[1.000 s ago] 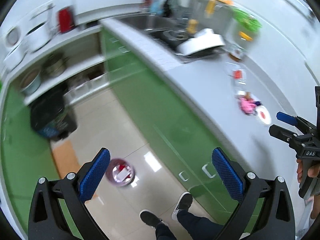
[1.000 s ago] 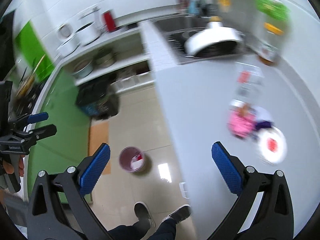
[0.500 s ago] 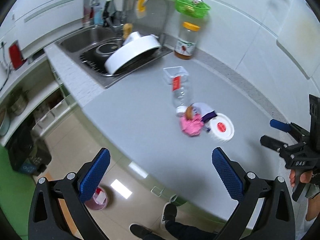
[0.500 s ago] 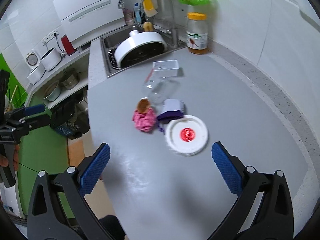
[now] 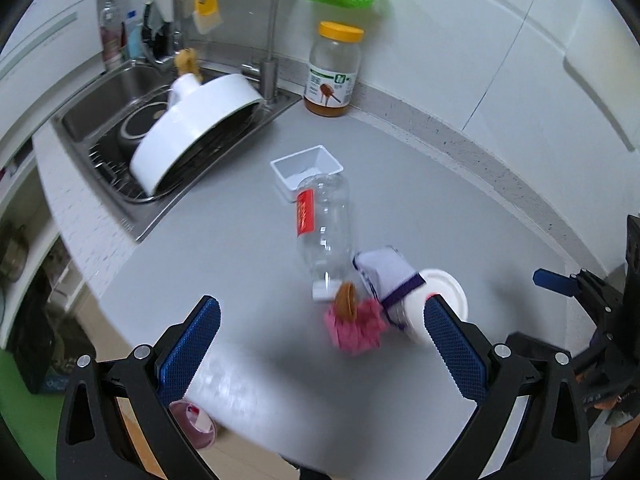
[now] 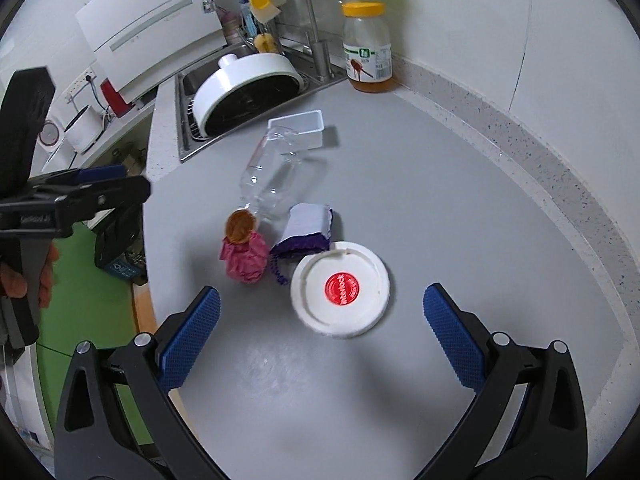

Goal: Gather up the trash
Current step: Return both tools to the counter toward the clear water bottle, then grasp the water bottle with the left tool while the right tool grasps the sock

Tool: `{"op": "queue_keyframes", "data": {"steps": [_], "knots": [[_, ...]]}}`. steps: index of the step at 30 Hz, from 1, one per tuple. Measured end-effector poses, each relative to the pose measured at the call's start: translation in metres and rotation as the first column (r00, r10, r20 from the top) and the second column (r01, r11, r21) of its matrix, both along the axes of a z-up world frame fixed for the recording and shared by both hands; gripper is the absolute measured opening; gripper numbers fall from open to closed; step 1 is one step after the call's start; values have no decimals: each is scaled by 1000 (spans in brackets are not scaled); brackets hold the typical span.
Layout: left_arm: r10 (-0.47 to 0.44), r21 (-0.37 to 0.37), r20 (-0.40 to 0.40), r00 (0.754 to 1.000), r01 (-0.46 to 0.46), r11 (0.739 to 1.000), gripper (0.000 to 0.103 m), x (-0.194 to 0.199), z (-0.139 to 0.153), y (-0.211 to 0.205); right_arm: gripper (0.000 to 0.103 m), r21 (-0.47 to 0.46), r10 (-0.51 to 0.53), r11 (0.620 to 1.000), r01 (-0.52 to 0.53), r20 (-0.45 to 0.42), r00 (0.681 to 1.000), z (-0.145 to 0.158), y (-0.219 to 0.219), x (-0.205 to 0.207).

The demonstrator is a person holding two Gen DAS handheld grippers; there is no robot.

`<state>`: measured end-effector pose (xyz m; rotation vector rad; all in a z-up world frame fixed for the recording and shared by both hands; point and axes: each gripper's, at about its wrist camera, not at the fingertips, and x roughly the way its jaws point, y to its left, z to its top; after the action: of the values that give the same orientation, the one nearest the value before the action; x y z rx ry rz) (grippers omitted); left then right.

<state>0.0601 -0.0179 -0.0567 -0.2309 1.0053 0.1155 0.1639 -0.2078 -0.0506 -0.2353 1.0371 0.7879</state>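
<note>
The left gripper (image 5: 320,344) is held above a grey countertop (image 5: 224,240) with its blue-padded fingers spread wide and nothing between them. The right gripper (image 6: 320,332) is held the same way, jaws wide apart and empty, above the same surface.

Just ahead of both tools a cluster of trash is gathered near the counter's middle. A clear plastic bottle (image 5: 324,232) lies on its side; its long axis runs from the sink side toward the grippers, with the neck end nearest them and the base against a small white rectangular tub (image 5: 306,170), which appears empty. At the bottle's neck a round brown piece (image 6: 241,226) rests on a crumpled pink wrapper (image 6: 245,258). Touching these, a white-and-purple packet (image 6: 308,230) lies beside a round white lid (image 6: 340,290) with a red centre sticker.

Farther off, a steel sink (image 5: 116,96) holds a tilted white pot lid (image 5: 196,124) over dark cookware. A yellow-capped jar (image 5: 334,74) — with amber contents low inside — stands by the wall.

The lid's red sticker is shown plainly only in the right wrist view — in the left view it is partly hidden behind a finger. A small pink bin (image 5: 192,424) on the floor is seen only from the left wrist.
</note>
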Motion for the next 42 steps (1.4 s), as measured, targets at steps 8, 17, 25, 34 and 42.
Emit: {"op": "queue_keyframes", "data": {"steps": [8,17,25,34,42], "knots": [[-23,-18,-81,996,22,1000,98,68,-41,7,100,-11,-28,1000,28,-57,998,-26,7,34],[-31,-52,-135,990,24,998,98,116,-78,15,100,-31,-51,998,48,-104,993,-49,8,59],[-43,-71,-163,986,32,997,59,122,-91,15,100,-35,-51,998,47,-117,992,-55,12,70],[-46,-78,-109,993,37,996,58,112,-71,17,100,-32,-27,999,23,-106,994,-51,24,67],[-12,-58,-33,999,10,998,58,86,-31,31,100,-32,30,999,-33,-93,995,-52,48,56]]}}
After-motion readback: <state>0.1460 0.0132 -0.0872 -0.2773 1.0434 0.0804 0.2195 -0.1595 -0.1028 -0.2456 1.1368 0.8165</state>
